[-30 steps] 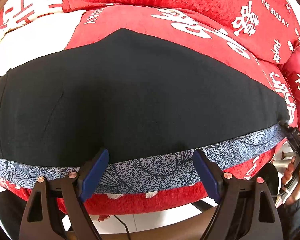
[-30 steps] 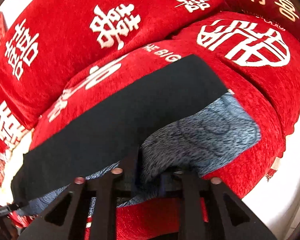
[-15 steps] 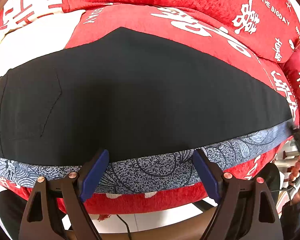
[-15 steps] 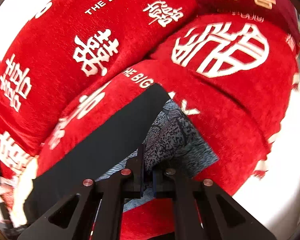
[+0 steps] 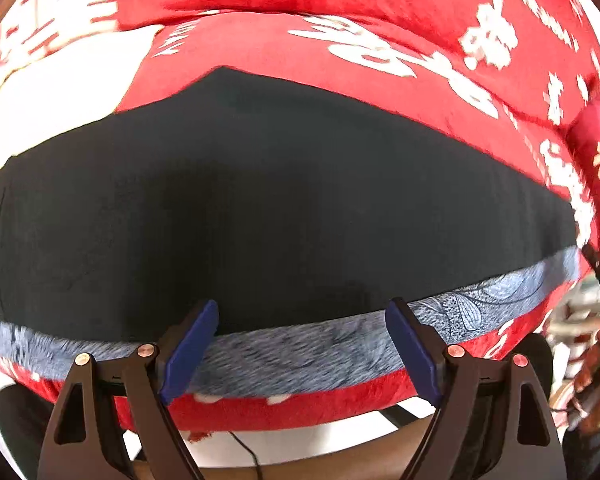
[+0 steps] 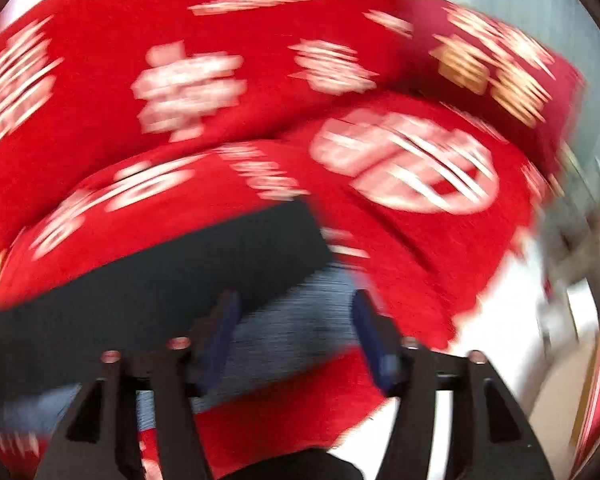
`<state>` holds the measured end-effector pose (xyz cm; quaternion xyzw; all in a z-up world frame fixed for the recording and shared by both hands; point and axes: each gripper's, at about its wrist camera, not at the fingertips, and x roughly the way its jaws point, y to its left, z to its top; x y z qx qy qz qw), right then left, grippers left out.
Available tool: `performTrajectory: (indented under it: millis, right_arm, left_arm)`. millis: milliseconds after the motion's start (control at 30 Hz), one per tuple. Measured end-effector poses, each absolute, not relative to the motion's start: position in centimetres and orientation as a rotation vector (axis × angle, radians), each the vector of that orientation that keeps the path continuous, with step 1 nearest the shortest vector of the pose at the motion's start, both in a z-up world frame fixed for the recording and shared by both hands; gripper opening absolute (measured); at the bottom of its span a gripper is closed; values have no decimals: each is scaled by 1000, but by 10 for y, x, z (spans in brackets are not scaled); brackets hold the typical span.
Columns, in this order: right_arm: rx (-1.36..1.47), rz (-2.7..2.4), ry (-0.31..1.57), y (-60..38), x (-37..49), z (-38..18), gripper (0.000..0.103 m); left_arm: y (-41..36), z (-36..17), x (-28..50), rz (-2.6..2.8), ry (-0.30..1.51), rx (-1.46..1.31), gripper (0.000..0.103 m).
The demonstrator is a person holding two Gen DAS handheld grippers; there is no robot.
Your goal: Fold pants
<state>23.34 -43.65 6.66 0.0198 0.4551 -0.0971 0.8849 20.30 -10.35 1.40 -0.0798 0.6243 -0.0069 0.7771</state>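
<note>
1. The right claw (image 6: 296, 336) has just opened its jaws; nothing is clamped, and the patterned grey-blue layer (image 6: 296, 332) lies free between them, apparently released after being laid down.
2. The left claw (image 5: 300, 352) stands wide, empty, over the pants' near edge, likely ready to grip.
3. The pants (image 5: 260, 200) lie flat on the red sofa cushion (image 5: 340, 60): smooth black cloth, with the patterned layer showing as a band along the near edge.
</note>
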Motion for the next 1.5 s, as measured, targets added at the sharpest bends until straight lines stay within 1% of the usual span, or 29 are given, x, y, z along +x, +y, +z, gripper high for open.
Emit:
performTrajectory:
  millis: [67, 133, 200, 267, 333, 400, 467, 500, 567, 667, 833, 900, 1000, 1033, 1100, 1133, 1167, 1233, 1367, 1467, 1500]
  right_arm:
    - [-51, -20, 973, -381, 242, 55, 82]
    - [-94, 79, 1011, -345, 251, 42, 82]
    - [-162, 149, 1061, -317, 256, 24, 82]
    - [-227, 127, 1130, -311, 260, 5, 82]
    - [-145, 104, 1122, -330, 261, 5, 95]
    - [-89, -2, 1146, -358, 263, 1, 103]
    - [40, 8, 1149, -384, 261, -2, 103]
    - [57, 13, 1142, -388, 260, -2, 103]
    - [3, 1, 1145, -381, 259, -1, 103]
    - [-46, -61, 1222, -363, 275, 8, 103]
    - [44, 44, 1098, -309, 299, 40, 103]
    - [59, 88, 1099, -285, 313, 36, 103]
    - [-22, 137, 1200, -239, 332, 19, 103]
    - [-44, 148, 1201, -228, 332, 15, 103]
    - [-131, 154, 1175, -208, 329, 10, 103]
    - [-183, 132, 1170, -204, 330, 6, 103]
    - [-223, 101, 1172, -204, 333, 1, 103]
    - [-170, 84, 1174, -226, 333, 0, 103]
    - [-73, -92, 1160, -319, 334, 2, 103]
    - [1, -272, 1156, -390, 337, 4, 103]
    - [32, -347, 1158, -416, 337, 4, 103]
  left_arm:
    - [-116, 7, 206, 3, 1351, -73, 86]
    - [-113, 6, 204, 2, 1336, -77, 90]
    - [-101, 6, 203, 13, 1334, -90, 90]
    - [-82, 6, 199, 41, 1328, -116, 90]
    - [-68, 8, 194, 31, 1316, -162, 90]
    - [-61, 10, 190, 19, 1308, -177, 89]
    - [-59, 12, 190, 33, 1306, -174, 89]
    - [-58, 13, 192, 41, 1305, -185, 89]
    - [-54, 18, 198, 44, 1289, -222, 90]
    - [-44, 24, 216, 84, 1273, -242, 89]
    - [-10, 17, 259, 208, 1283, -365, 89]
    - [-9, 11, 275, 240, 1292, -335, 89]
    - [-20, 8, 286, 242, 1301, -291, 89]
    - [-24, 8, 288, 233, 1297, -274, 89]
    - [-30, 0, 292, 269, 1305, -151, 90]
    - [-26, -2, 291, 284, 1298, -112, 100]
    - [-17, -2, 290, 296, 1291, -105, 103]
    - [5, -1, 282, 317, 1284, -123, 103]
    - [58, 2, 261, 432, 1279, -136, 103]
    - [97, 2, 247, 424, 1279, -306, 103]
    - [100, 4, 246, 453, 1273, -309, 103]
